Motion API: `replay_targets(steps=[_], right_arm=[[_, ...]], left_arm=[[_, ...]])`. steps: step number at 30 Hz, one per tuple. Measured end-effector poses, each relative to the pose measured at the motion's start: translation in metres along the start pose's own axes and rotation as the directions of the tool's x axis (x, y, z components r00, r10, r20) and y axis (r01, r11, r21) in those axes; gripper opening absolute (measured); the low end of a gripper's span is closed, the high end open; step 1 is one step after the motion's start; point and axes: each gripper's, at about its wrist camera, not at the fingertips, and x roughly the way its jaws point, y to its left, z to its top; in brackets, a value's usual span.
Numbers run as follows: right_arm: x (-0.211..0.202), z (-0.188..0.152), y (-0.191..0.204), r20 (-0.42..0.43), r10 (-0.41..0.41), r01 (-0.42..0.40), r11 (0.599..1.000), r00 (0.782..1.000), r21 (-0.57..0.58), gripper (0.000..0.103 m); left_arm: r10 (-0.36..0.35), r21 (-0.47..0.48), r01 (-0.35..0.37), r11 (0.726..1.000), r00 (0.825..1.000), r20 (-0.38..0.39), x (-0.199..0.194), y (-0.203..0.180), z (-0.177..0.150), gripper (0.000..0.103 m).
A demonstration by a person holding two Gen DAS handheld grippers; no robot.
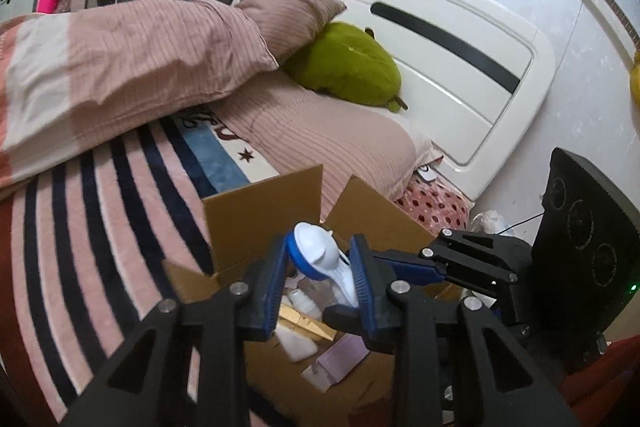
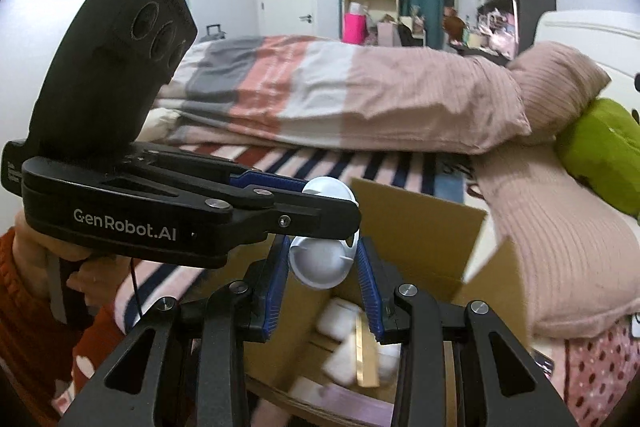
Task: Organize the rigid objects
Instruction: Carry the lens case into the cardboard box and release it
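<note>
1. White-and-blue plastic object (image 1: 320,255) sits between the blue pads of my left fingers (image 1: 320,279), held above the open cardboard box (image 1: 260,211) on the bed (image 1: 100,207).
2. In the left wrist view its long axis runs from a rounded, blue-rimmed head at the far left down to a narrower white end at the near right, so it lies tilted rather than upright.
3. My left fingers are closed on it, both pads touching its sides.
4. In the right wrist view the same object (image 2: 324,259) shows as a white dome between my right fingers (image 2: 324,287); those pads stand just beside it, parted a little wider than it, and I cannot tell whether they touch it.
5. The left gripper's black body crosses in front of the object in that view, so its middle is hidden and only a white cap above and the dome below show.
6. Inside the box, white bottles and a pale gold carton (image 1: 304,323) are blurred and partly covered by my fingers; I cannot make out what they are.
7. A green plush (image 1: 348,67) lies far off by the pillow (image 1: 288,15) at the headboard.
</note>
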Motion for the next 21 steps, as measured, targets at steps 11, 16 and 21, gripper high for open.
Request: replay_targets(steps=[11, 16, 21], right_arm=[[0.015, -0.008, -0.031, -0.083, -0.013, 0.019, 0.997, 0.996, 0.070, 0.047], [0.007, -0.008, -0.026, -0.073, -0.030, 0.034, 0.998, 0.997, 0.055, 0.055], [-0.006, -0.001, -0.022, -0.039, -0.033, 0.035, 0.998, 0.999, 0.051, 0.064]], left_arm=[[0.045, 0.005, -0.045, 0.999, 0.999, -0.021, 0.025, -0.008, 0.006, 0.076], [0.084, 0.005, -0.085, 0.996, 0.996, 0.028, 0.004, -0.009, 0.005, 0.088], [0.184, -0.025, -0.182, 0.983, 0.978, 0.103, -0.031, -0.007, -0.002, 0.101]])
